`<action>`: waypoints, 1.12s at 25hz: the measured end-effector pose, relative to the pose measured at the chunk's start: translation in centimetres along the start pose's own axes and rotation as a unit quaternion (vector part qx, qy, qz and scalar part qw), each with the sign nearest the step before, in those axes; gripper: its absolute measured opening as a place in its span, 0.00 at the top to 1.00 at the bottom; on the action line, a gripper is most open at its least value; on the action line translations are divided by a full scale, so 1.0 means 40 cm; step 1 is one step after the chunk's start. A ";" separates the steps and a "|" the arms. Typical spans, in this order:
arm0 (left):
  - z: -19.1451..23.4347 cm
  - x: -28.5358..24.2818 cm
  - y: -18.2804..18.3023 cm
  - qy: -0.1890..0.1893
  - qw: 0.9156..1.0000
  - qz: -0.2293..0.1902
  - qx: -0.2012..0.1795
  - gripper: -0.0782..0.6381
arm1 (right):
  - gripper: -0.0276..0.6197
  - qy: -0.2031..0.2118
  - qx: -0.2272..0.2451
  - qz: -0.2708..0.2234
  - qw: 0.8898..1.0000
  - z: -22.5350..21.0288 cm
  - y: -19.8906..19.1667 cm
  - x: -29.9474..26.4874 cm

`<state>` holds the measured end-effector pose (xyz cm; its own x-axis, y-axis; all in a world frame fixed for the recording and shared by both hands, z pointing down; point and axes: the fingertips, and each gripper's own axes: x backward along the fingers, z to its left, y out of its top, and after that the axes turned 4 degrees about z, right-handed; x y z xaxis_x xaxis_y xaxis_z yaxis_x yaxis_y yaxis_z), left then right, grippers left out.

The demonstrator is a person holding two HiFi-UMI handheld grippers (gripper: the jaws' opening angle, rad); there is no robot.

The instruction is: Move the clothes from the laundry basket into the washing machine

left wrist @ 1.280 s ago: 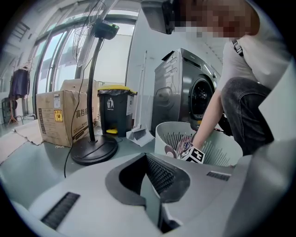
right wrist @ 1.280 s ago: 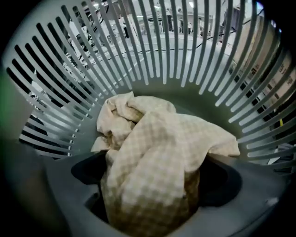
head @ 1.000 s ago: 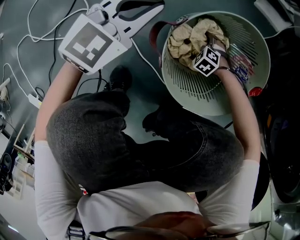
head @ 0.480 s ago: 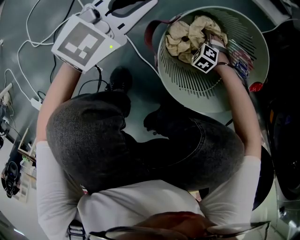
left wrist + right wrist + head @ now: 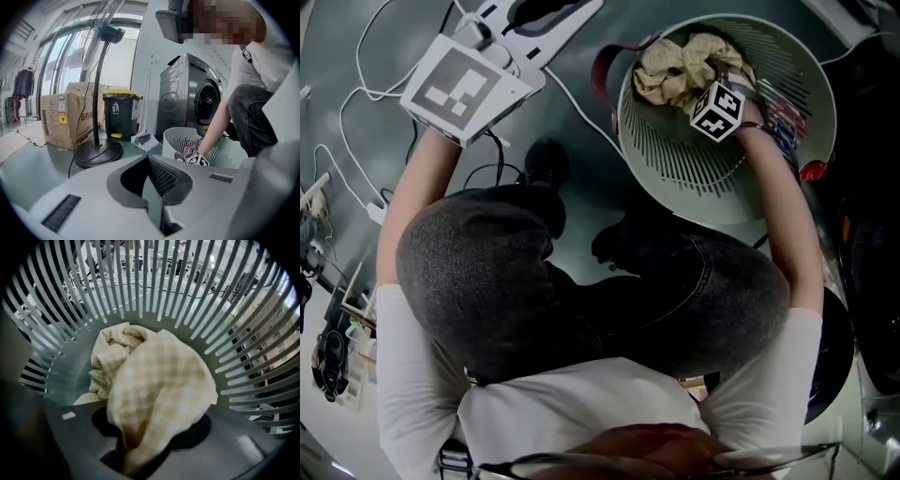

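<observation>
Well below basket (image 5: 675, 164) rim: checked cloth (image 5: 159, 380)

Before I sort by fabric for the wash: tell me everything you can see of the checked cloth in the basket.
The checked cloth is pale yellow-and-cream fabric, soft and crumpled into a heap at the bottom of the slatted laundry basket. The right gripper has just been closing its fingers on one bunched fold, pinching it.

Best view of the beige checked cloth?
Right gripper view: the checked cloth fills the frame inside the basket. Head view shows it small and crumpled. Left gripper view shows only the basket, not the cloth.
</observation>
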<state>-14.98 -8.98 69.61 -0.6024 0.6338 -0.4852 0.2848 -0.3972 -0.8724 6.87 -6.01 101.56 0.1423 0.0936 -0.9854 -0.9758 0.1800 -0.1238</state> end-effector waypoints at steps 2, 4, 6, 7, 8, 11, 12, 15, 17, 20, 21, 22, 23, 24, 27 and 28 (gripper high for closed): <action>0.006 -0.001 0.003 0.001 1.000 -0.002 0.003 0.88 | 0.60 -0.007 -0.001 0.002 1.000 -0.009 -0.003 0.008; 0.005 -0.005 0.008 -0.001 1.000 -0.005 0.004 0.88 | 0.61 -0.003 -0.013 0.002 1.000 -0.017 -0.004 0.023; 0.001 -0.011 0.013 -0.003 1.000 -0.007 0.005 0.88 | 0.62 0.005 -0.027 -0.002 1.000 -0.024 0.002 0.040; -0.001 -0.015 0.019 -0.003 1.000 -0.011 0.006 0.88 | 0.62 0.008 -0.033 -0.005 0.999 -0.027 0.005 0.050; -0.002 -0.019 0.026 -0.002 1.000 -0.016 0.007 0.88 | 0.62 0.010 -0.037 -0.007 0.999 -0.029 0.007 0.061; -0.001 -0.025 0.047 -0.001 1.000 -0.026 0.005 0.88 | 0.62 0.014 -0.043 -0.014 0.999 -0.033 0.013 0.097; 0.002 -0.025 0.053 0.000 1.000 -0.028 0.006 0.88 | 0.62 0.016 -0.046 -0.017 0.999 -0.034 0.018 0.110; 0.007 -0.025 0.070 0.002 1.000 -0.030 0.005 0.88 | 0.62 0.011 -0.053 -0.033 0.998 -0.043 0.037 0.158; 0.005 -0.026 0.078 0.002 1.000 -0.027 -0.001 0.88 | 0.62 0.001 -0.060 -0.049 0.997 -0.057 0.045 0.200; 0.007 -0.030 0.094 0.004 1.000 -0.025 -0.014 0.88 | 0.62 -0.009 -0.084 -0.077 0.993 -0.082 0.054 0.276; 0.008 -0.032 0.101 0.004 1.000 -0.025 -0.019 0.88 | 0.62 -0.009 -0.092 -0.085 0.992 -0.088 0.057 0.301; 0.007 -0.033 0.110 0.004 0.999 -0.025 -0.023 0.88 | 0.62 -0.009 -0.098 -0.092 0.991 -0.092 0.059 0.325; 0.006 -0.033 0.120 0.003 0.999 -0.026 -0.028 0.88 | 0.62 -0.009 -0.104 -0.097 0.990 -0.095 0.060 0.347; 0.004 -0.034 0.131 0.002 0.999 -0.028 -0.033 0.88 | 0.62 -0.009 -0.108 -0.102 0.989 -0.099 0.061 0.367; -0.009 -0.034 0.157 -0.006 0.998 -0.028 -0.050 0.88 | 0.62 -0.007 -0.123 -0.117 0.985 -0.104 0.064 0.423; -0.013 -0.034 0.162 -0.009 0.998 -0.026 -0.056 0.88 | 0.62 -0.008 -0.128 -0.123 0.984 -0.105 0.066 0.443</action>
<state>-11.94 -12.08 64.56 -0.6319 0.6389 -0.4388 0.3333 -0.2871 -0.8980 6.11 -7.99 83.28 0.3808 0.0931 -0.9200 -0.9207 -0.0542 -0.3866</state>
